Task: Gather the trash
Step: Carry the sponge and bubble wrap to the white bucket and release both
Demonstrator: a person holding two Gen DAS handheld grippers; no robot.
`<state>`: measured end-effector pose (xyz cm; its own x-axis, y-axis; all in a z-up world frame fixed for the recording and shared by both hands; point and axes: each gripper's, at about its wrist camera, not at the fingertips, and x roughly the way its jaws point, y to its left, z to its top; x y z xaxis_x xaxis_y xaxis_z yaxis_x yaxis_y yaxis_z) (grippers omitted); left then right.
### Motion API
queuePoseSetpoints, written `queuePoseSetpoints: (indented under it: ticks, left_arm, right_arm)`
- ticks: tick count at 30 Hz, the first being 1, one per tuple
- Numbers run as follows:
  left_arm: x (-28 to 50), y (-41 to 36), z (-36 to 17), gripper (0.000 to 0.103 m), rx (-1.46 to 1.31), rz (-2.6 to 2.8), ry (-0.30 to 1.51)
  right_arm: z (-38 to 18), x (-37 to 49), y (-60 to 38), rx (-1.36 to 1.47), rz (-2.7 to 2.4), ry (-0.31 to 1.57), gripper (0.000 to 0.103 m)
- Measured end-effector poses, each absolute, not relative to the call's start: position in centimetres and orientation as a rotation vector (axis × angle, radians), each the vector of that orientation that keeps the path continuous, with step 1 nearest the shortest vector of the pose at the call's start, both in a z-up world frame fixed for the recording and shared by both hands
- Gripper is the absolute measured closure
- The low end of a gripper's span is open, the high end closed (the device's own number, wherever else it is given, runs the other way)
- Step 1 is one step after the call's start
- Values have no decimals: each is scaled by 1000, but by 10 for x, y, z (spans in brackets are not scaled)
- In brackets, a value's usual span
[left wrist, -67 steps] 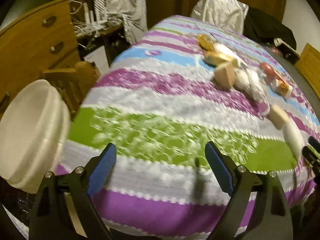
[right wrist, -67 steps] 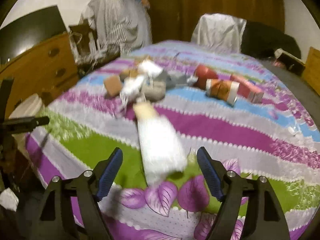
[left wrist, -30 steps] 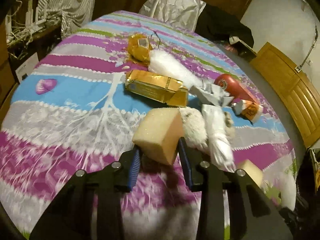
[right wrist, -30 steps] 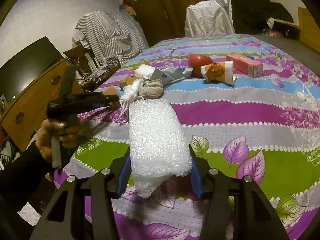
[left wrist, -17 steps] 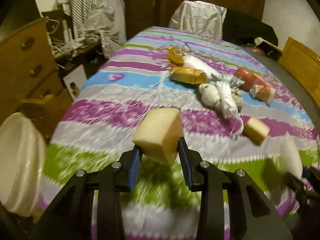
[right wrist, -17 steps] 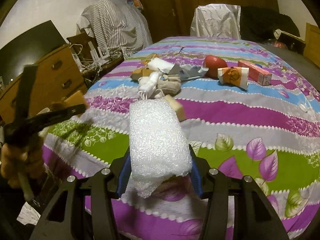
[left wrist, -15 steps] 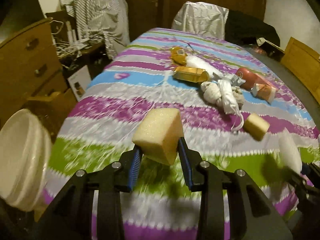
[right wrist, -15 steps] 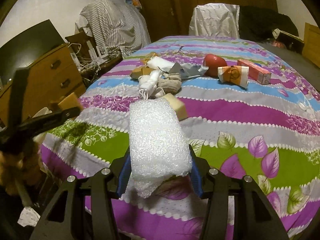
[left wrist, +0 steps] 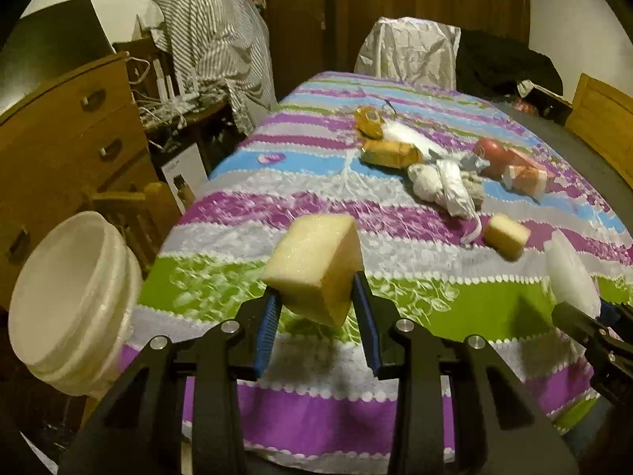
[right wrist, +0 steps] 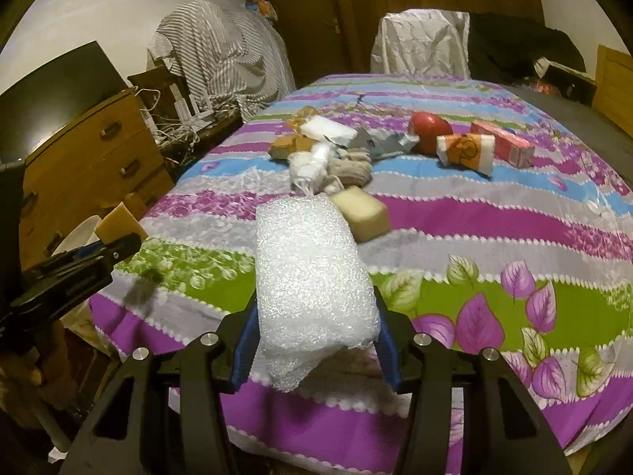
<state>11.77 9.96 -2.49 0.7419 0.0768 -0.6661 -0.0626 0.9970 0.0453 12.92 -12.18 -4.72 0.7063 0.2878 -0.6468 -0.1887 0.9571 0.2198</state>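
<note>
the left gripper (left wrist: pixel 316 312) pinches a pale yellow foam sponge block (left wrist: pixel 314 267) at bottom centre, lifted clear of the striped purple-and-green tablecloth (left wrist: pixel 277 213), likely bound for the round white plastic bucket (left wrist: pixel 71 301) at lower left, off the table's edge. the right gripper (right wrist: pixel 314 340) clamps a white bubble-wrap roll (right wrist: pixel 310 277), raised too. farther up, a second yellow sponge block (right wrist: pixel 362 215) and mixed wrappers (right wrist: pixel 328 146) lie uncollected mid-table.
</note>
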Motion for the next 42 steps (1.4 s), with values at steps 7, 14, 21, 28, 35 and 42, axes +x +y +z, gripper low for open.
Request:
queuePoseSetpoints:
  ticks: [7,14,21,28,35,42]
  left_arm:
    - [117,136,9,68,20,178,652]
    - [106,216,42,68,-15,344,580]
    - [90,300,55,68,-37,511,577]
    - [81,361,50,67,-41,614,627]
    - [78,394,32,66,-68,641,675]
    - [77,404,22,66,-92,638,689]
  right_arm:
    - [-8,157,-65,102,397,691,51]
    - [32,199,29,63,570,684,51]
    - [66,220,149,-10,746,702,51]
    - [67,223,250,-89,855,774,51]
    - [54,230,299,-114,888,846,50]
    - [47,229,322,-145,907,873,50]
